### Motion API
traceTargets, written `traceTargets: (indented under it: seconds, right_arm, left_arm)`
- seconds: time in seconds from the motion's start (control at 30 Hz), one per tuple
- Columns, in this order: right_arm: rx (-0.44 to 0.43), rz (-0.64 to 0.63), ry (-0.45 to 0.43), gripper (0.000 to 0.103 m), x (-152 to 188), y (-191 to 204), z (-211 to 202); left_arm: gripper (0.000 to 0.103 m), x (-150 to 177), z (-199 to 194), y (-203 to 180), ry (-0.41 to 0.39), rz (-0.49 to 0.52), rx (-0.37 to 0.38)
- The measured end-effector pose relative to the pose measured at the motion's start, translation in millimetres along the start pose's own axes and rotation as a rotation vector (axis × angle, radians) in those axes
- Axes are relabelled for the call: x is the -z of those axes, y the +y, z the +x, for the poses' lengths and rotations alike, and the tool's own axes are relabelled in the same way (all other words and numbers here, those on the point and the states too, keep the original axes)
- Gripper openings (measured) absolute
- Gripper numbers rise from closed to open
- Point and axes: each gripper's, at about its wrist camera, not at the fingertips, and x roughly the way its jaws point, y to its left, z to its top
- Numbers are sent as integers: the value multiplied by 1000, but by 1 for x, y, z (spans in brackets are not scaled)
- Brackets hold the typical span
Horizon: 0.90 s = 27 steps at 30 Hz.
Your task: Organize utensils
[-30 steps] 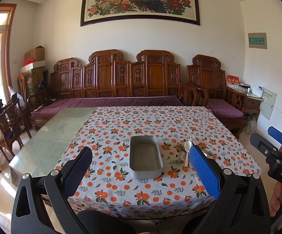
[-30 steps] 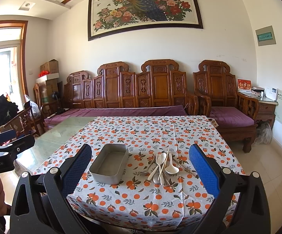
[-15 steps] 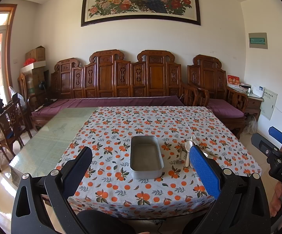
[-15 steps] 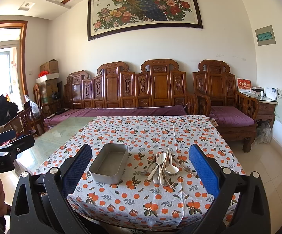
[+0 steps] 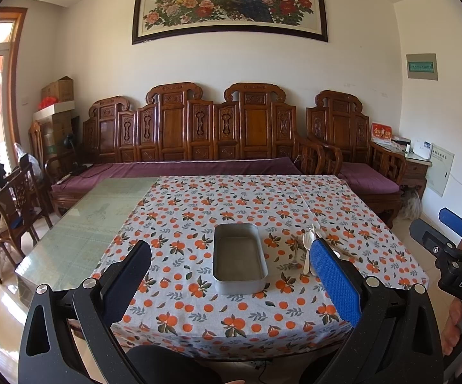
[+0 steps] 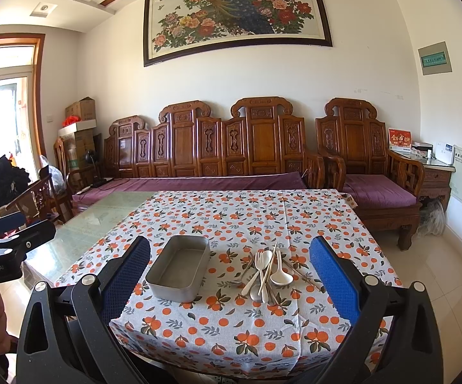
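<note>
Hardly anything had moved since a second before: the metal tray (image 5: 240, 257) sat a touch further right and lower in the left camera's view, and both tools stayed back from the near edge of the table.

The left gripper (image 5: 231, 275) hung in the air short of the tray, its fingers (image 5: 334, 280) spread wide with nothing between them. The right gripper (image 6: 230, 276) was held the same way, fingers (image 6: 335, 280) released and apart, also short of the tray and gripping nothing. A hand (image 5: 459, 323) showed at the right edge of the left view, wrapped round the other tool's handle.

The tray lay empty on the orange-patterned tablecloth (image 6: 263, 217), towards its near edge. Just to the right of the tray, not touching it, the utensils (image 6: 267, 272) lay in a loose heap: a pale fork (image 6: 258, 262), a white spoon (image 6: 281, 276), some grey metal pieces and thin chopsticks (image 6: 271, 264) crossing over them. From the left view the heap was partly hidden behind the blue finger pad.

Left of the tray, the cloth ended and bare glass tabletop (image 5: 83, 224) showed. Beyond the tray stood a carved wooden bench (image 6: 218, 147) with purple cushions, and a peacock painting (image 6: 237, 12) hung on the wall above.
</note>
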Motion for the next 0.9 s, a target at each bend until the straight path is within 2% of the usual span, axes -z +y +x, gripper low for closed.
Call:
traceTargets:
  seconds: [0.63,0.9]
  right_arm:
    - [0,2,5,100,4,0,3]
    - [-19,1,36,100,11,-6,17]
  left_arm:
    - [96,1,4,-5,12,4,10]
    - [96,16,37,-8,90,18,38]
